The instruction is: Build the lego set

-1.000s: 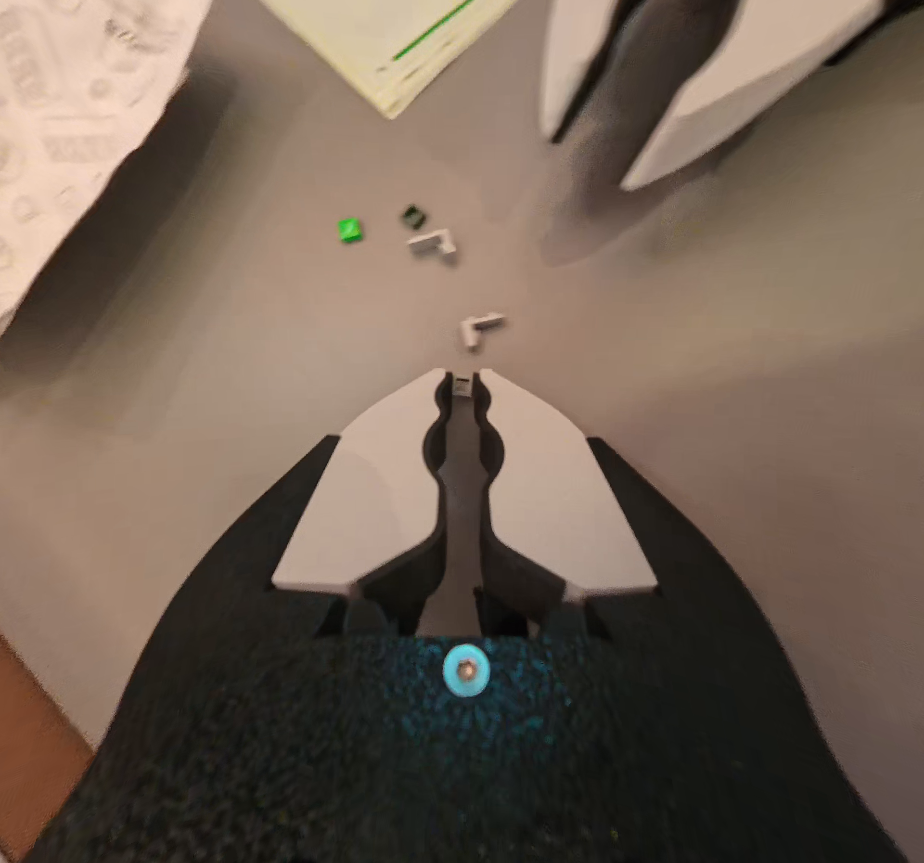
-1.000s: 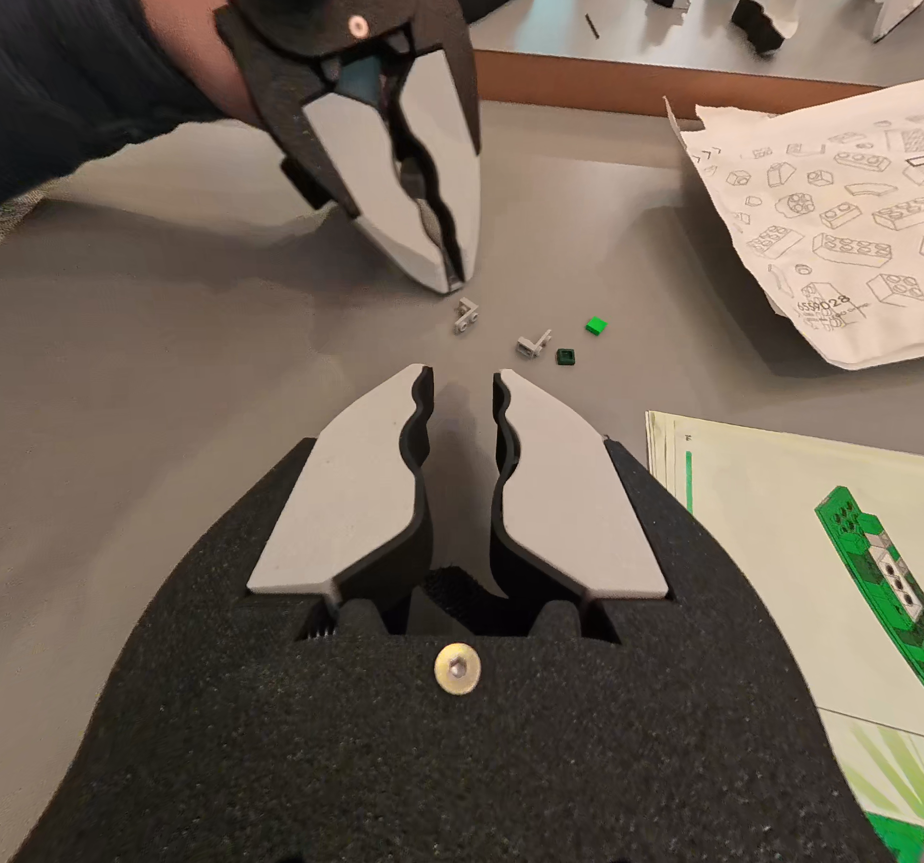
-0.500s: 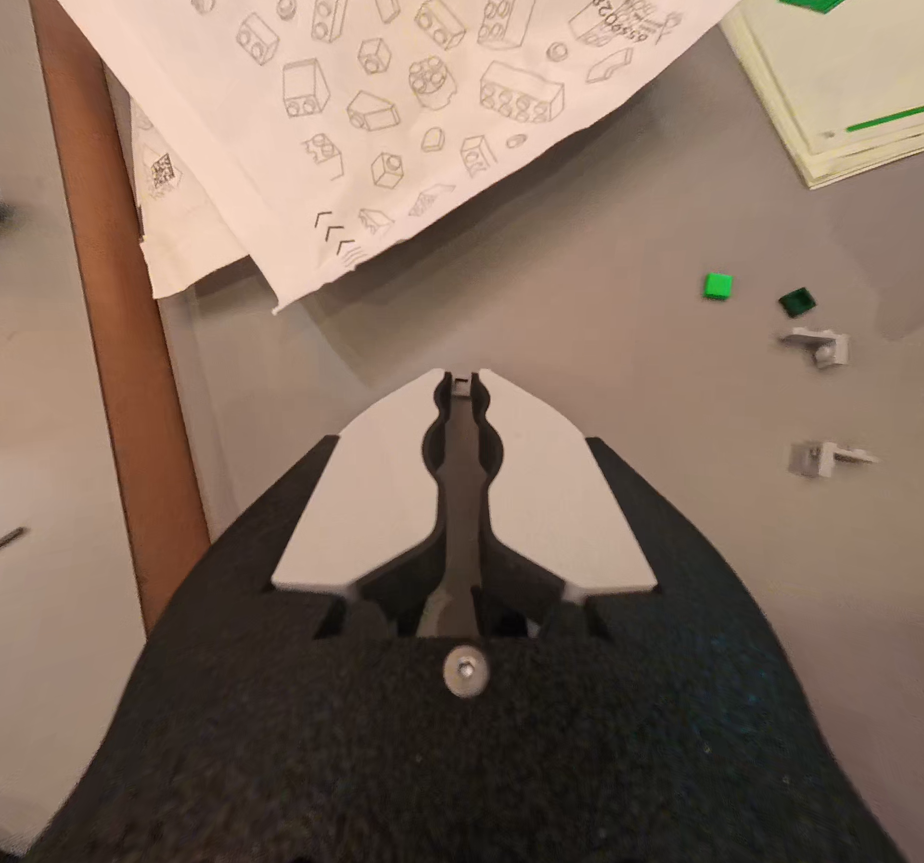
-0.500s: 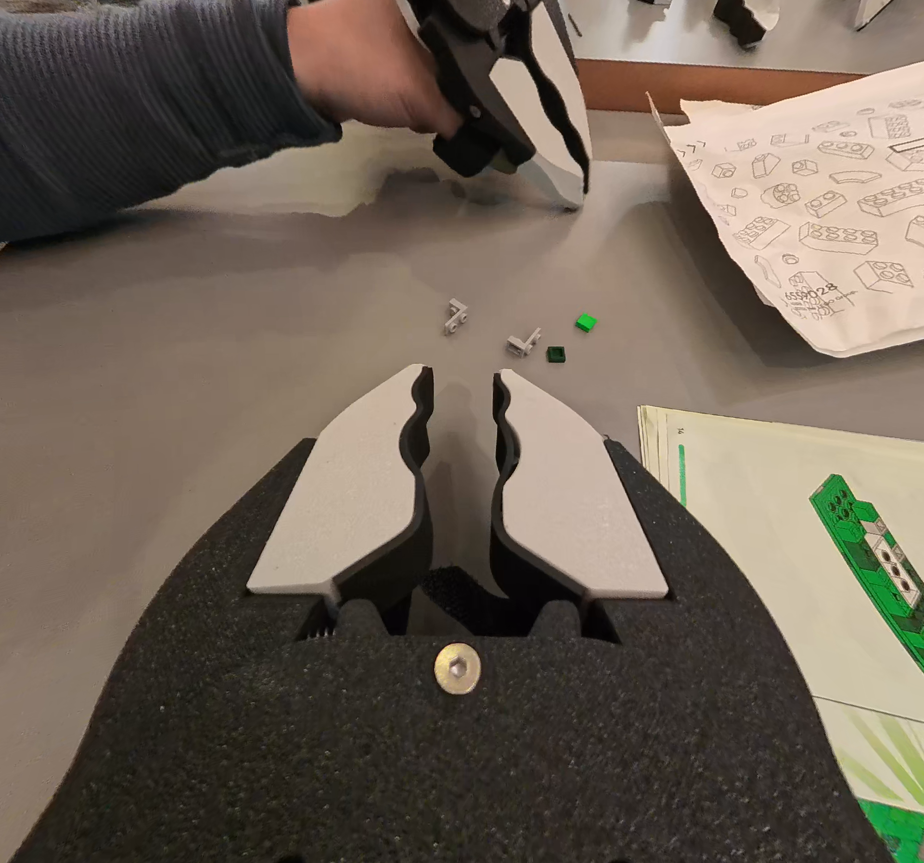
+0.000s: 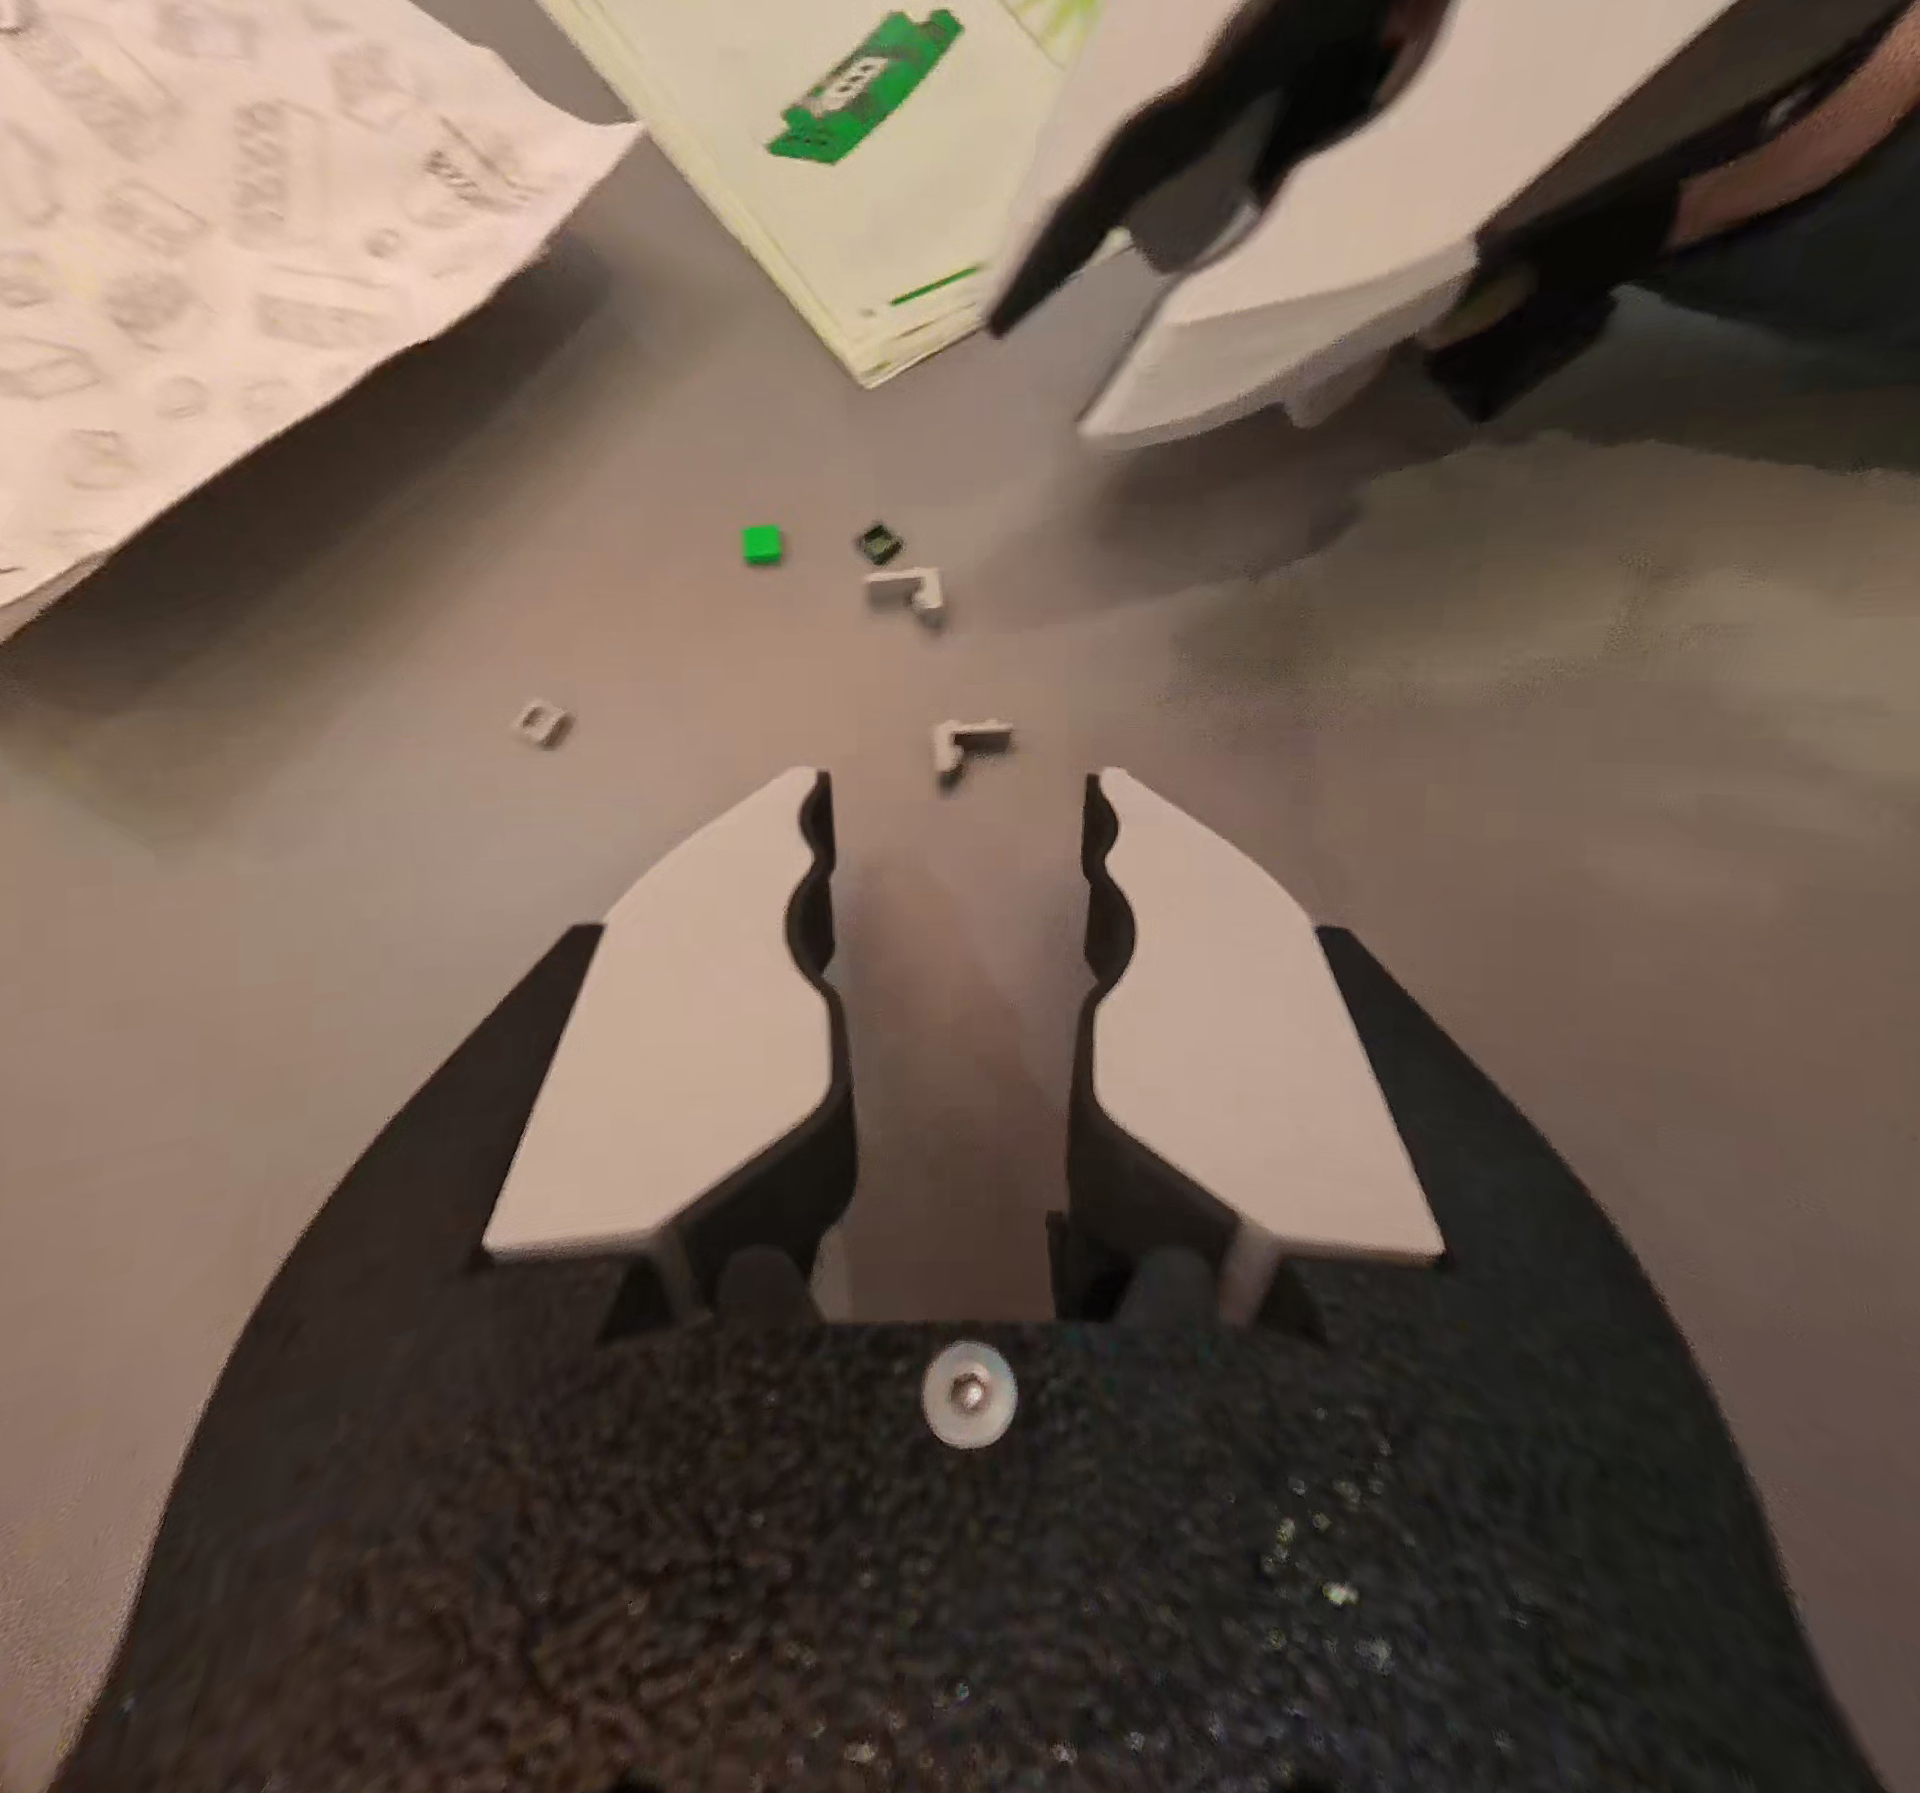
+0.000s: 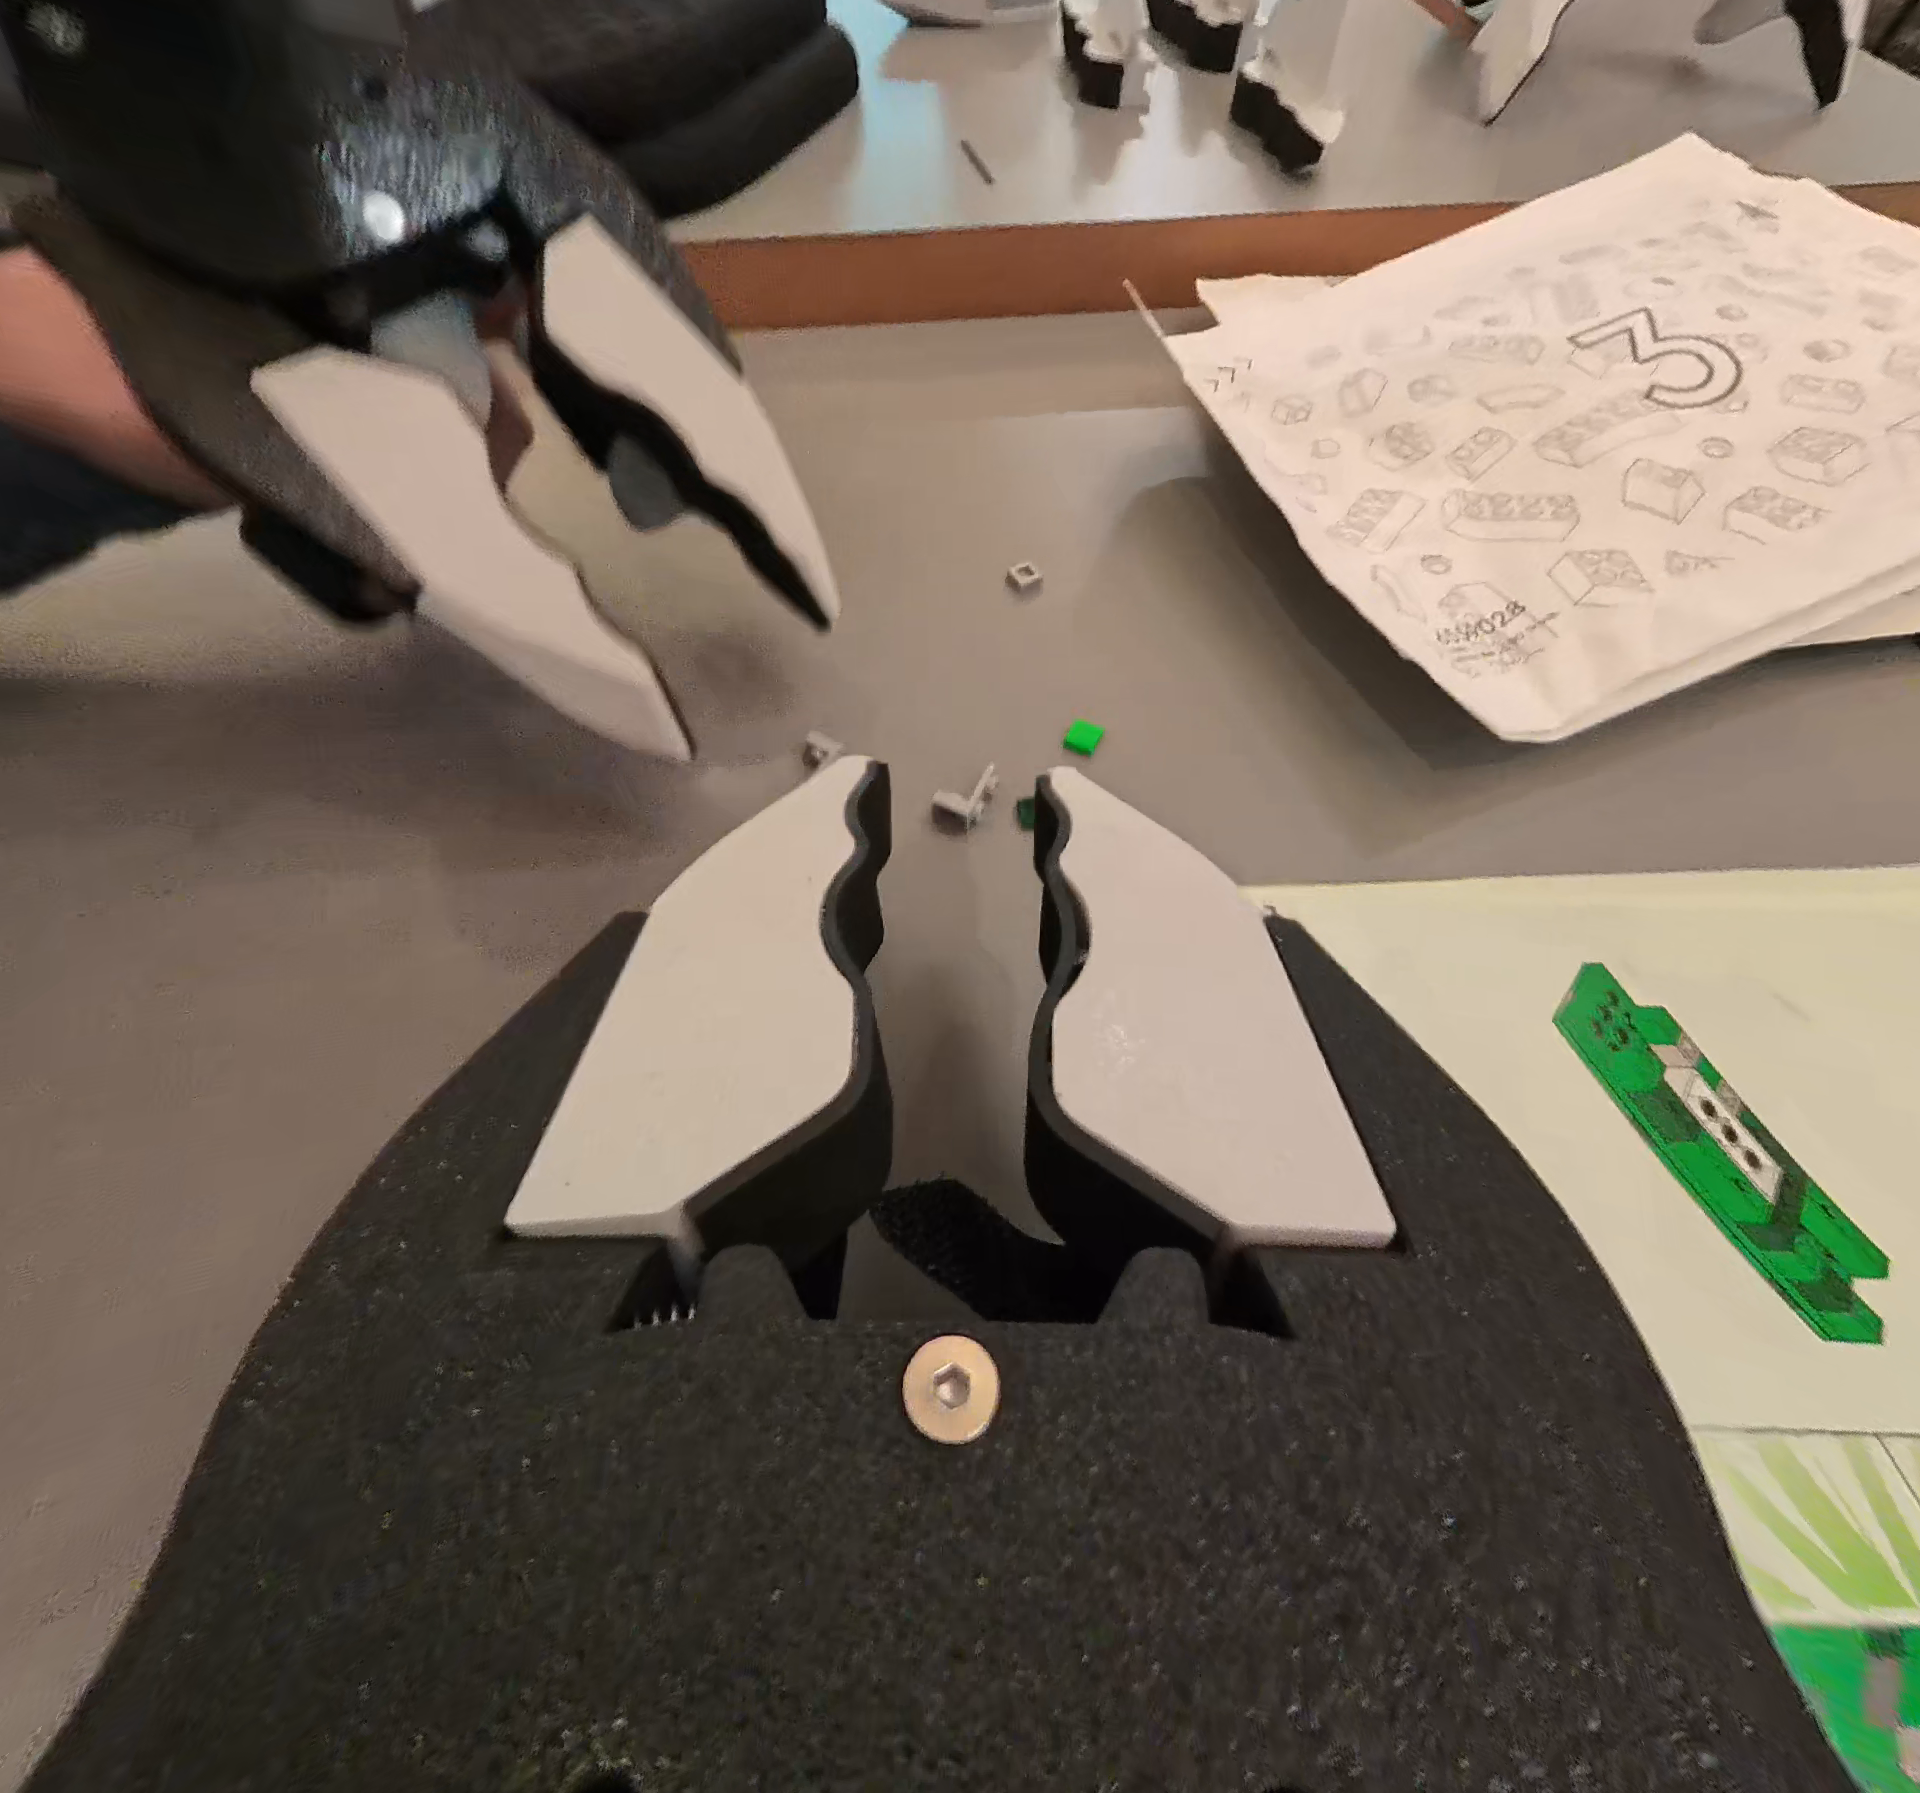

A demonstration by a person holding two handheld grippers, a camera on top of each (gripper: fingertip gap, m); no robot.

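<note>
Left wrist view: the left gripper (image 5: 956,782) has its jaws spread wide and holds nothing. Just beyond its tips a grey bracket piece (image 5: 968,744) lies on the grey counter (image 5: 1558,808). A small grey square piece (image 5: 542,724) sits to the left of it. Farther off lie a second grey bracket (image 5: 906,592), a dark green tile (image 5: 878,541) and a bright green tile (image 5: 763,544), close together. The instruction booklet (image 5: 831,112) lies at the far side, the printed paper bag (image 5: 208,216) at far left. The right gripper (image 5: 1049,372) hangs at far right, jaws parted and empty.

Right wrist view: the right gripper (image 6: 961,772) has its jaws partly open, gripping nothing. The second grey bracket (image 6: 963,803) lies on the counter between its tips; the dark green tile (image 6: 1024,811) shows at the right fingertip's edge, the bright green tile (image 6: 1083,737) just beyond. The left gripper (image 6: 753,683) hovers at left with jaws apart, near the first bracket (image 6: 821,749).
</note>
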